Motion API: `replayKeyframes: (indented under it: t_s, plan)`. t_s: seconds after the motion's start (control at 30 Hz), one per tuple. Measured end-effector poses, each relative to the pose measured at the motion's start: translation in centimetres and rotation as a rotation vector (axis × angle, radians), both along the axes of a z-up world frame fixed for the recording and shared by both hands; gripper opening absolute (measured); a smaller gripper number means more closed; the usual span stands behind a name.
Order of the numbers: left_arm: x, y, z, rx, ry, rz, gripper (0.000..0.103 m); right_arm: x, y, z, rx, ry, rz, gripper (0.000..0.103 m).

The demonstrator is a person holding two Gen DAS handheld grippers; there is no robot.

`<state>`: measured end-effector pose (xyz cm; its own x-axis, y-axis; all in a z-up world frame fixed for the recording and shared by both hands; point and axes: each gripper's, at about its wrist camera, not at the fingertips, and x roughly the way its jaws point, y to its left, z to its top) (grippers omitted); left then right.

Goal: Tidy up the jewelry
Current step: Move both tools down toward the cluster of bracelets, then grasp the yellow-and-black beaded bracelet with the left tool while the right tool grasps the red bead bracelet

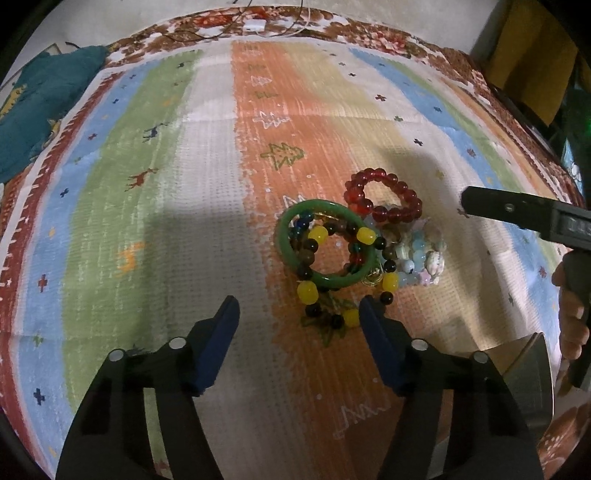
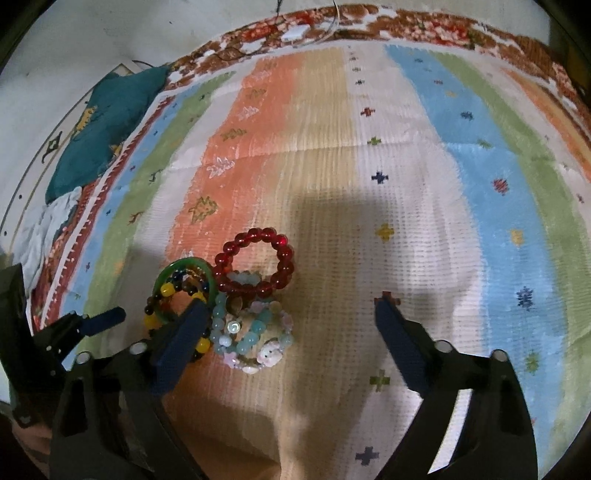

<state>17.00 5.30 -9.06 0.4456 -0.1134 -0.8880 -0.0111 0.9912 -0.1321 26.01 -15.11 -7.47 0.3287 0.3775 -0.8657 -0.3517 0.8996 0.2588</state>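
Note:
A heap of bracelets lies on the striped mat (image 1: 177,206): a green bangle (image 1: 283,229), a yellow-and-dark bead bracelet (image 1: 308,293), a red bead bracelet (image 1: 369,175) and pastel blue-pink bracelets (image 1: 424,258). My left gripper (image 1: 300,308) stands open just short of the heap, with the yellow-and-dark beads between its blue fingertips, untouched. The right gripper's black finger (image 1: 517,212) reaches in from the right. In the right wrist view my right gripper (image 2: 290,302) is open over the pastel bracelets (image 2: 255,339), near the red bracelet (image 2: 284,254). Its left finger covers part of the green bangle (image 2: 177,264).
A teal cloth (image 1: 44,103) lies at the mat's far left corner, with a white cloth (image 2: 44,229) beside it. A white plug and cables (image 1: 255,26) sit at the far edge. A grey shiny box corner (image 1: 524,369) stands at the near right, by a hand (image 1: 572,321).

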Motion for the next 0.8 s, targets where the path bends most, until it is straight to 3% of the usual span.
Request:
replayKeyframes:
  t_s: [0.23, 0.33, 0.43, 0.6, 0.7, 0.77, 0.8]
  plan:
    - [0.6, 0.1, -0.8, -0.009, 0.022, -0.016, 0.053, 1.8, 0.6, -1.8, 0.012, 0.057, -0.010, 0.078]
    - [0.7, 0.3, -1.1, -0.018, 0.028, -0.010, 0.052, 2.7, 0.8, -2.6, 0.011, 0.078, -0.025, 0.064]
    - [0.9, 0.4, -1.4, -0.014, 0.031, -0.019, 0.048, 3.4, 1.2, -3.3, 0.012, 0.104, -0.021, 0.057]
    - [1.2, 0.4, -1.7, -0.016, 0.030, -0.027, 0.038, 4.0, 2.0, -3.8, -0.007, 0.094, -0.010, 0.053]
    - [1.2, 0.2, -1.8, -0.010, 0.035, -0.036, 0.026, 4.2, 2.5, -4.0, -0.007, 0.094, -0.005, 0.045]
    - [1.2, 0.1, -1.9, -0.014, 0.041, -0.036, 0.011, 4.4, 2.9, -4.2, -0.013, 0.094, -0.003, 0.031]
    - [1.3, 0.1, -1.9, -0.019, 0.043, -0.037, 0.011, 4.5, 2.9, -4.3, -0.016, 0.100, -0.005, 0.027]
